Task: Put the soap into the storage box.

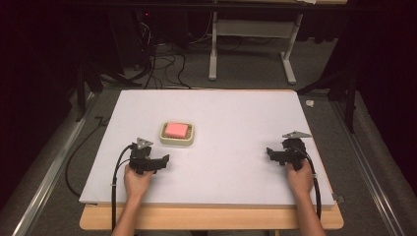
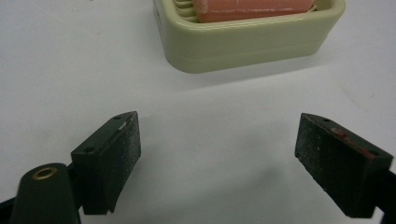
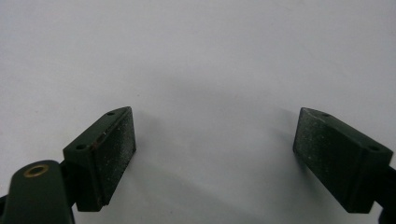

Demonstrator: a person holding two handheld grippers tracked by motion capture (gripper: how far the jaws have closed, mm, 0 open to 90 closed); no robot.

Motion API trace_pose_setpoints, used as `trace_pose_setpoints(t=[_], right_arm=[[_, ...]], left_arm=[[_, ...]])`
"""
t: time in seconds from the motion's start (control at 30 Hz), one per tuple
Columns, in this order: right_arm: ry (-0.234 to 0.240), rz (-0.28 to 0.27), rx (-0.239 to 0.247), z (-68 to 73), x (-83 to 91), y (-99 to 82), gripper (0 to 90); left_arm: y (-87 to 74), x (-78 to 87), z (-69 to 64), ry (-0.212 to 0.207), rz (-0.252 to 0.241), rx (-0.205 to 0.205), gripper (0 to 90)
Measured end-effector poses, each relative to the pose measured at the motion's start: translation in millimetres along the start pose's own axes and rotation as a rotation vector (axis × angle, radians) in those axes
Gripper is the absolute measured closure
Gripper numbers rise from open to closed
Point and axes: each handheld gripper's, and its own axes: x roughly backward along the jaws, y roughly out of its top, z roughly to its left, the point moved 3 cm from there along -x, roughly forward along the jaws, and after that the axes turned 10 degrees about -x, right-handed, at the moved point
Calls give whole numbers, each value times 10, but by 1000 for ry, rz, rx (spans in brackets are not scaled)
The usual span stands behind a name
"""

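Note:
A cream soap dish (image 1: 177, 135) holding a pink bar of soap (image 1: 176, 129) sits left of centre on the white sheet (image 1: 236, 118). Just below and left of it, a hand holds my left gripper (image 1: 149, 158). In the left gripper view the left gripper (image 2: 217, 135) stands open, nothing between its black pads (image 2: 122, 140), with the dish (image 2: 247, 44) and soap (image 2: 252, 8) a short way ahead. A hand holds my right gripper (image 1: 284, 153) low over the sheet at the right. In its own view my right gripper (image 3: 215, 133) is open over bare white sheet.
The white sheet covers a wooden table whose front edge (image 1: 211, 219) shows below it. Black cables (image 1: 115, 182) trail from both grippers. Beyond the table lie grey floor, loose cables (image 1: 162, 64) and a white table frame (image 1: 251, 44).

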Motion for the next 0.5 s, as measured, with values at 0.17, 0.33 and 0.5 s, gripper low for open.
trace_pose_setpoints(t=[0.17,0.33,0.5], right_arm=[[0,0,0,0,0,0,136],[0,0,0,0,0,0,136],[-1,0,0,-1,0,0,135]], left_arm=[[-10,-30,-2,16,5,-3,150],[-17,-58,-7,34,14,-18,149],[-16,-76,-38,58,21,-42,149]])
